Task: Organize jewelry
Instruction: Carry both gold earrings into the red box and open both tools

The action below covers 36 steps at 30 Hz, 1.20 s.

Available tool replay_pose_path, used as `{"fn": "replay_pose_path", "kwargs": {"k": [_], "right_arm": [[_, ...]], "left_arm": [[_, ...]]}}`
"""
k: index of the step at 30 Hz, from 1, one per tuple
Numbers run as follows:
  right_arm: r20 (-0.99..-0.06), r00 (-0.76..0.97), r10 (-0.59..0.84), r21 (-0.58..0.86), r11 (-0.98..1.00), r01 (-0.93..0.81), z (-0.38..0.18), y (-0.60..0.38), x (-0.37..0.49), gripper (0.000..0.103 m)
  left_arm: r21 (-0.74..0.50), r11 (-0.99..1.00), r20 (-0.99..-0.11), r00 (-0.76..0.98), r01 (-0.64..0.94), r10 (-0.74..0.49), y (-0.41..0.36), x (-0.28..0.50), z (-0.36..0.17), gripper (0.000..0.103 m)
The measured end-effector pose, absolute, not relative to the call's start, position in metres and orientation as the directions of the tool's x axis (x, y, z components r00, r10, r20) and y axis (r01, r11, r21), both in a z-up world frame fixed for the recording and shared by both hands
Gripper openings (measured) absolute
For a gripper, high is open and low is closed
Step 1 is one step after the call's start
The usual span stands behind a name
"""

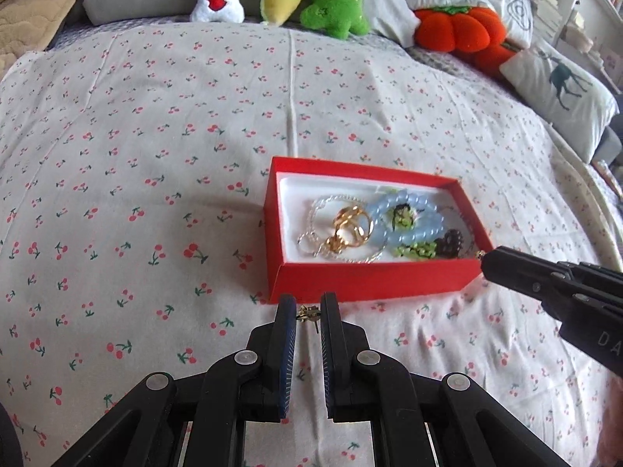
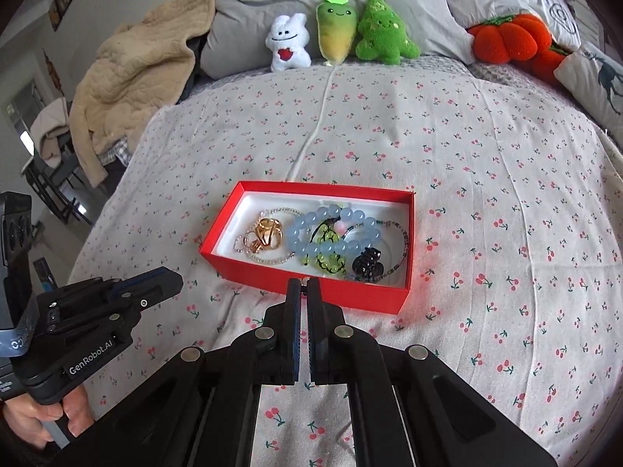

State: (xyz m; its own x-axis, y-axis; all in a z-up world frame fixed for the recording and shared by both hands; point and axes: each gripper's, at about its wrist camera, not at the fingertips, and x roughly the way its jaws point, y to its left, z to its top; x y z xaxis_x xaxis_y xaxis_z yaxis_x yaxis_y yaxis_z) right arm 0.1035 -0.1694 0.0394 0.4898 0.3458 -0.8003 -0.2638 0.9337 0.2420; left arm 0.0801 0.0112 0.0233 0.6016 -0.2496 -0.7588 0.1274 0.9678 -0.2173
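Observation:
A red box [image 1: 362,282] with a white lining lies on the bed; it also shows in the right wrist view [image 2: 272,278]. It holds a blue bead bracelet [image 1: 405,214], gold rings [image 1: 350,229], a clear bead chain [image 1: 315,210], green charms [image 1: 416,251] and a dark clip [image 1: 449,241]. My left gripper [image 1: 307,305] is slightly open around a small gold stud earring [image 1: 308,314] on the sheet, just in front of the box. My right gripper [image 2: 303,282] is nearly closed on a small gold piece [image 2: 303,281] at the box's near wall; it also shows in the left wrist view [image 1: 486,258].
The cherry-print sheet [image 1: 155,155] covers the bed. Plush toys [image 2: 338,31], an orange pumpkin cushion [image 2: 510,39], grey pillows and a beige blanket [image 2: 128,70] lie at the head of the bed. The left gripper body [image 2: 117,303] shows in the right wrist view.

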Motion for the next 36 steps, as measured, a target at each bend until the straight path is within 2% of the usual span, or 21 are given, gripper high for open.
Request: {"fn": "replay_pose_path", "kwargs": {"k": [19,26,27,30,36], "right_arm": [[-0.788,0.519,0.333,0.299,0.942,-0.152,0.029,-0.202,0.142,0.003],[-0.797,0.504,0.332,0.299,0.943,-0.149,0.021,-0.203,0.147,0.003],[-0.798,0.503,0.332,0.3,0.943,-0.146,0.02,-0.204,0.147,0.003],[-0.798,0.499,0.338,0.311,0.94,-0.14,0.019,-0.206,0.149,0.003],[-0.8,0.496,0.337,0.318,0.94,-0.126,0.016,-0.209,0.155,0.003]], "left_arm": [[-0.305,0.945,-0.712,0.63,0.122,-0.311,-0.034,0.145,0.02,0.007],[-0.324,0.94,-0.725,0.611,0.105,-0.318,-0.044,0.163,0.009,0.008],[-0.326,0.94,-0.726,0.61,0.099,-0.317,-0.045,0.163,0.008,0.009],[-0.342,0.935,-0.722,0.611,0.092,-0.324,-0.043,0.164,0.01,0.031],[-0.355,0.933,-0.731,0.604,0.061,-0.317,-0.031,0.158,0.016,0.038]]}}
